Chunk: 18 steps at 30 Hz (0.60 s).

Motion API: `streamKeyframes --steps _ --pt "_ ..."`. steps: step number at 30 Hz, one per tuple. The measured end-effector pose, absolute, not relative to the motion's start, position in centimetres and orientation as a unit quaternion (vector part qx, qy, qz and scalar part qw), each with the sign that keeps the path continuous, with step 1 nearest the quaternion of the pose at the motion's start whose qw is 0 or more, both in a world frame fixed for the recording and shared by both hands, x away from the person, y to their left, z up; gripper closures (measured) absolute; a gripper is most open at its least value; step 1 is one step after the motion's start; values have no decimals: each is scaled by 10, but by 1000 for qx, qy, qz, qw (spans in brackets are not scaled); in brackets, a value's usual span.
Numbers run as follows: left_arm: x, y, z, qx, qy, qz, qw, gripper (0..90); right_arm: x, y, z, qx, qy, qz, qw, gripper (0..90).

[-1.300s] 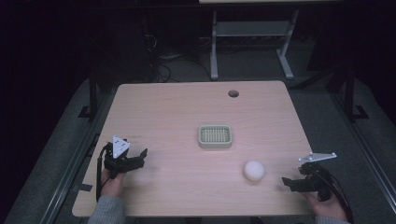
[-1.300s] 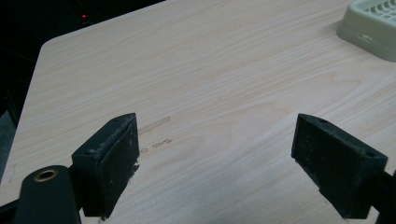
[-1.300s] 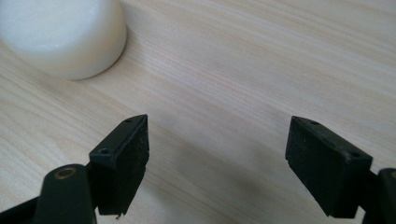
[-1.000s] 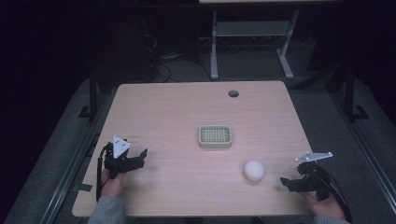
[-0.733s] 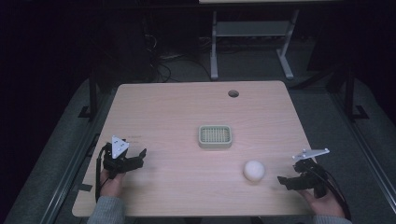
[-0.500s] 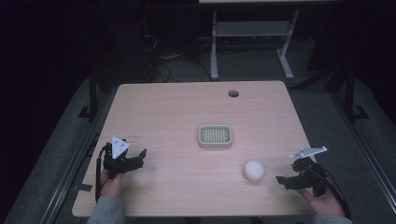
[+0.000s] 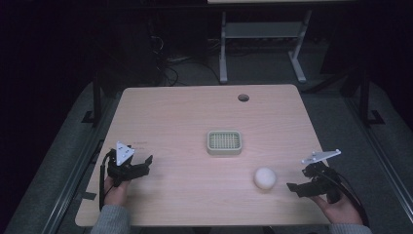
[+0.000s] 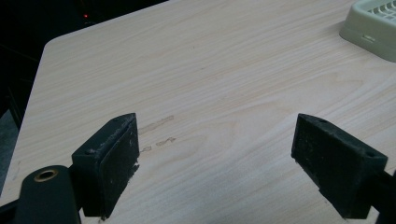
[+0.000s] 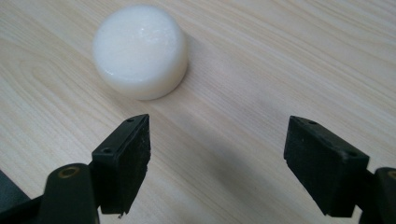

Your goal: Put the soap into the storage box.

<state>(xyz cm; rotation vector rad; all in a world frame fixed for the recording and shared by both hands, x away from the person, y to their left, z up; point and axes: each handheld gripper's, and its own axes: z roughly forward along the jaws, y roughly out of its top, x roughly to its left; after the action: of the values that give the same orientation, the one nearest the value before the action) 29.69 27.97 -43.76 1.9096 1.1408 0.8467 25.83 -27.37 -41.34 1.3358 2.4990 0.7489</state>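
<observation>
Right gripper jaws spread, white soap off-centre toward left jaw; closing now may push it away.

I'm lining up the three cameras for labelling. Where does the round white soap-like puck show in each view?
High view: the round white soap-like puck lies on the table's near right part, just left of the right gripper.
Left gripper view: not in it.
Right gripper view: upper left, beyond the left finger, not between the fingers.
Shared landmark: the light wood-grain tabletop.
</observation>
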Motion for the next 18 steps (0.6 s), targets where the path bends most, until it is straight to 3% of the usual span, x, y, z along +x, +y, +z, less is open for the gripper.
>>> streamKeyframes --steps 18 --pt "298 280 -438 745 447 329 371 148 272 -247 -400 413 875 235 96 220"
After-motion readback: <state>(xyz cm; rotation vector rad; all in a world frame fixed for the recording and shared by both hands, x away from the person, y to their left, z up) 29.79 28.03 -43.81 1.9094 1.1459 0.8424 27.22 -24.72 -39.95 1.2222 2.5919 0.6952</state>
